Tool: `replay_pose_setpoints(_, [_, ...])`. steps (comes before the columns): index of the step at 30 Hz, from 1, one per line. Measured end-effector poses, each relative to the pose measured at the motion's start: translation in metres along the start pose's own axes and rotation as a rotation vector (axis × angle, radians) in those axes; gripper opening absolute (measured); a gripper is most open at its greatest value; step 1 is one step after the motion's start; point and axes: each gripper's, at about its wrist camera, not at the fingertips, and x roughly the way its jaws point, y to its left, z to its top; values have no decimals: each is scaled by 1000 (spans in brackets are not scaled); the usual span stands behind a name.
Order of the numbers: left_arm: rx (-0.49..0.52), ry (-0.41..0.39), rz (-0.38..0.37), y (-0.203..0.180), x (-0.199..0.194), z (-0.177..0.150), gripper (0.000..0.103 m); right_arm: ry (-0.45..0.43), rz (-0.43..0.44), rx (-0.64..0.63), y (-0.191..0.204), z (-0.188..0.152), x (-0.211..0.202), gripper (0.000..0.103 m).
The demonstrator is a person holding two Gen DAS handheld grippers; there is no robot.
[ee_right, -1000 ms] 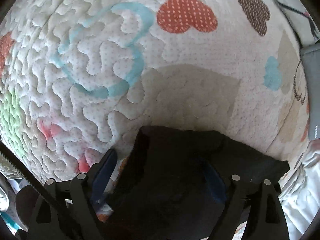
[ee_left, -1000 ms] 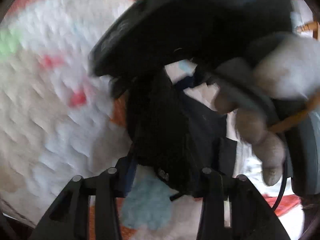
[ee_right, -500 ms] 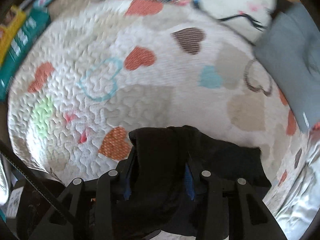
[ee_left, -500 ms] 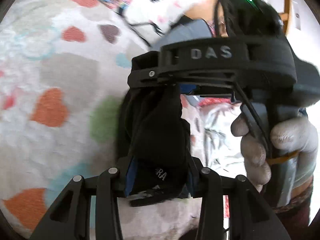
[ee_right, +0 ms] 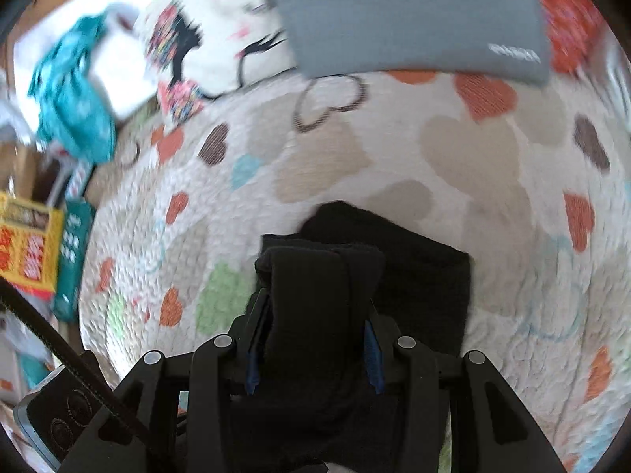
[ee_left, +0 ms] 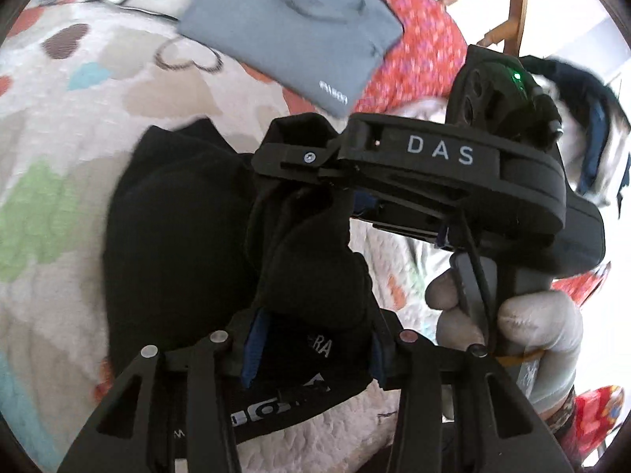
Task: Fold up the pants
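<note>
The black pants (ee_left: pixel 177 236) are bunched and held up over a white quilt with coloured hearts (ee_left: pixel 59 126). My left gripper (ee_left: pixel 313 351) is shut on a thick fold of the pants near the printed waistband. My right gripper (ee_right: pixel 311 351) is shut on another fold of the pants (ee_right: pixel 414 276), the rest hanging down toward the quilt (ee_right: pixel 453 149). In the left wrist view the right gripper's body marked DAS (ee_left: pixel 441 165) sits just beyond my left one, with a gloved hand (ee_left: pixel 512 327) on its handle.
A folded grey garment (ee_left: pixel 292 27) lies at the far side of the quilt, also in the right wrist view (ee_right: pixel 414 15). A white printed pillow (ee_right: pixel 221 39), teal cloth (ee_right: pixel 71 90) and yellow boxes (ee_right: pixel 27 244) sit at the left. A wooden chair (ee_left: pixel 512 12) stands behind.
Both grippers have lifted the pants away from the quilt and tilted up, so more of the bed and the grey garment show. Both stay shut on the fabric.
</note>
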Motion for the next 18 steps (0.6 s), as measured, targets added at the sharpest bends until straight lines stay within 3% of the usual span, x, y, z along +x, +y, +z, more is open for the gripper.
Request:
replay_pose_setpoints(4, [82, 33, 48, -21, 19, 2, 48, -42, 78, 59, -40, -7, 2, 44])
replay_pose_setpoints(8, [116, 39, -7, -18, 1, 9, 56, -22, 81, 91, -60, -1, 4, 45])
replay_pose_setpoints(12, [56, 61, -98, -3, -19, 11, 56, -27, -76, 113, -81, 0, -2, 56])
replay_pose_setpoints(14, [18, 29, -133, 6, -36, 15, 56, -27, -94, 163, -98, -1, -8, 58])
replay_pose_setpoints(18, [-30, -76, -98, 23, -60, 32, 58, -136, -206, 220, -118, -7, -40, 58])
